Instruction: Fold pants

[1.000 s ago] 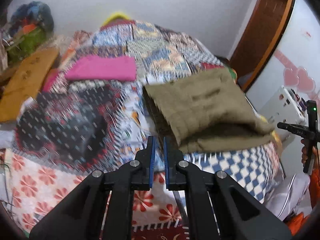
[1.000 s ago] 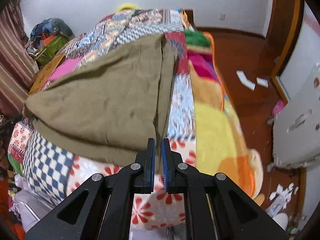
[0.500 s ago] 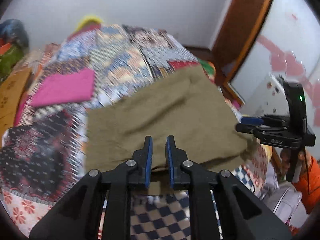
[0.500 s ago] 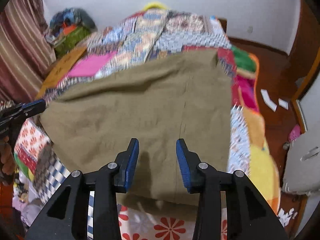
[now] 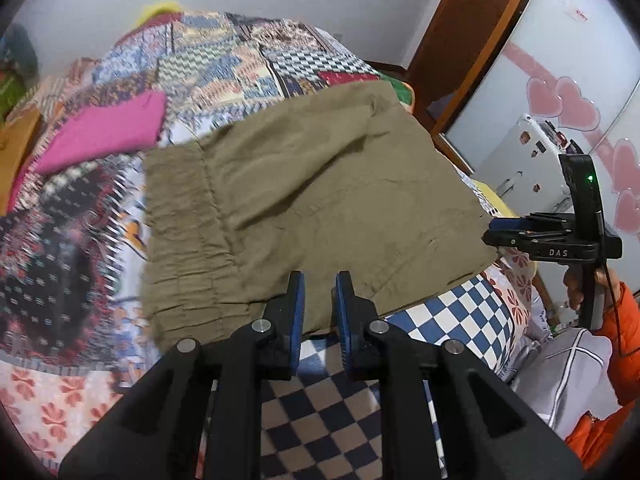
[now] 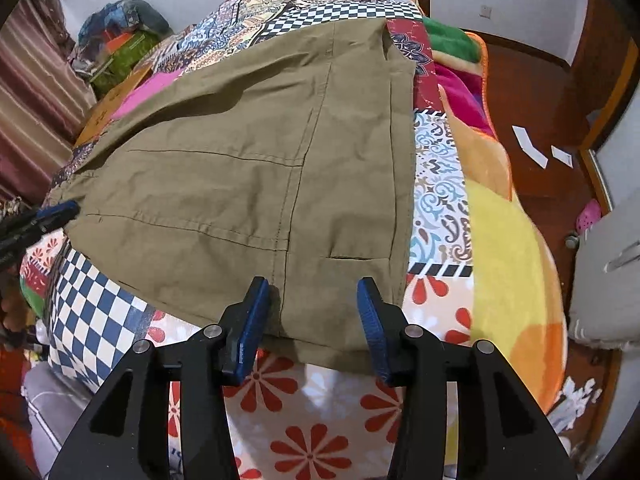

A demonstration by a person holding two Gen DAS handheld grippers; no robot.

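Olive-green pants lie folded on the patchwork bedspread, with the gathered waistband at the left in the left wrist view. My left gripper hovers at the pants' near edge, jaws slightly apart with nothing between them. My right gripper is open wide, its fingertips over the near hem of the pants. The right gripper also shows in the left wrist view at the pants' right corner. The left gripper's blue tip shows in the right wrist view at the pants' left corner.
A folded pink cloth lies behind the pants. A yellow-orange blanket hangs off the bed's right side. Bags are piled at the far left. A wooden floor and a white appliance lie to the right.
Both grippers swung in toward the pants' near edge. My right gripper went from shut to wide open. My left gripper's jaws parted slightly.
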